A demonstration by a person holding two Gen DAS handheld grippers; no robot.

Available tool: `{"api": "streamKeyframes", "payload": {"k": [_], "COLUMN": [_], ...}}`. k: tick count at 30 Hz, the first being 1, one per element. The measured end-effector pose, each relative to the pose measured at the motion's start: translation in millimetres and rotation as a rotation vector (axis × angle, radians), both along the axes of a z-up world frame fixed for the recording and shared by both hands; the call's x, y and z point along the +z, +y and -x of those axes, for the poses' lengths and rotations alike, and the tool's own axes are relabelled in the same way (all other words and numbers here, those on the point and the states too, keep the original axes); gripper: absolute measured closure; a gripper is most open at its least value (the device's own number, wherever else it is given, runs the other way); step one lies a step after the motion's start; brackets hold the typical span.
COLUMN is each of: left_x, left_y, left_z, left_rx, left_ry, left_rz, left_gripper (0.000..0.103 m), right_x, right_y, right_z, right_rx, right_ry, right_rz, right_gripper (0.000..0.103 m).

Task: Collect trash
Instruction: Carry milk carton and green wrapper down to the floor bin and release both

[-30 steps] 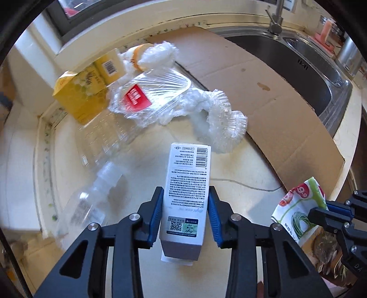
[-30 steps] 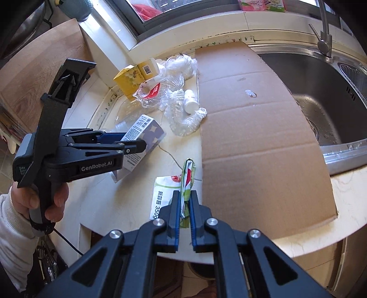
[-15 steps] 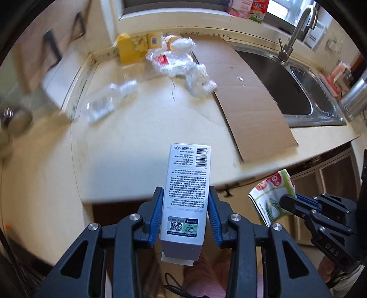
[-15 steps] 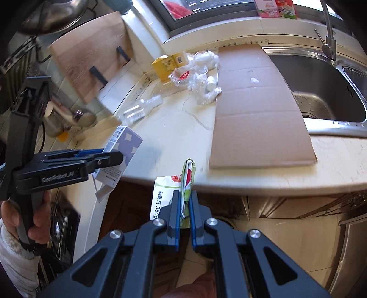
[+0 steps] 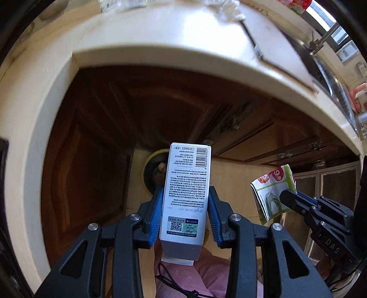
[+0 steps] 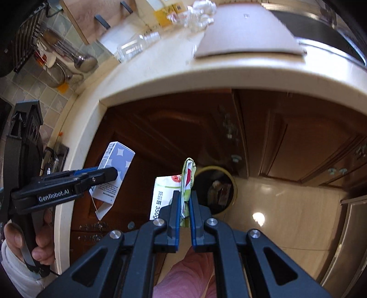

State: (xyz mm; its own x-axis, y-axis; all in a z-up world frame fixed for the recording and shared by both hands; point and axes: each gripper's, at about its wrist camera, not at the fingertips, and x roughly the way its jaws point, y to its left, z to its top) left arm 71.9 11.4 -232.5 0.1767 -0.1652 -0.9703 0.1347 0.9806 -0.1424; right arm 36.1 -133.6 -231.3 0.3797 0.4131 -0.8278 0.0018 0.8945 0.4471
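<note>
- White printed carton [image 5: 186,199]: pinched by left tongs [image 5: 186,220] between blue pads, held in air below the bench [image 5: 160,48] edge, in front of brown cabinet doors [image 5: 91,165].
- Green-white food wrapper [image 6: 187,183]: clamped edge-on in right tongs [image 6: 184,207], nearly closed on it.
- Round trash bin [image 6: 220,190]: on tiled floor, just beyond the wrapper.
- Still on bench: clear plastic bottle [image 6: 137,45], yellow carton [image 6: 164,16], crumpled plastic wrap [image 6: 201,13], flat cardboard [image 6: 247,39].

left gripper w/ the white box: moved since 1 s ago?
Yes. The left gripper, shut on the white box, was over the countertop; now it sits below the counter edge, pointing at the bin on the floor.
</note>
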Motion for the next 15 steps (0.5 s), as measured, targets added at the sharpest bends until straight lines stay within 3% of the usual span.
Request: {"api": "streamKeyframes", "payload": {"k": [6,15], "left_x": [-74.0,-184.8], "left_y": [10.4,22.2], "left_z": [20.9,4.6], "left_rx": [0.04,0.101], "left_ry": [0.091,0.189], "left_rz": [0.019,0.039], "left_gripper": [0.068,0.067], "right_x": [-64.7,-164.7], "right_y": [14.8,30.7], "right_z": [-3.8,-40.1], "right_rx": [0.01,-0.043], "right_ry": [0.098,0.203], "right_rz": [0.0,0.053], "right_gripper": [0.096,0.096]}}
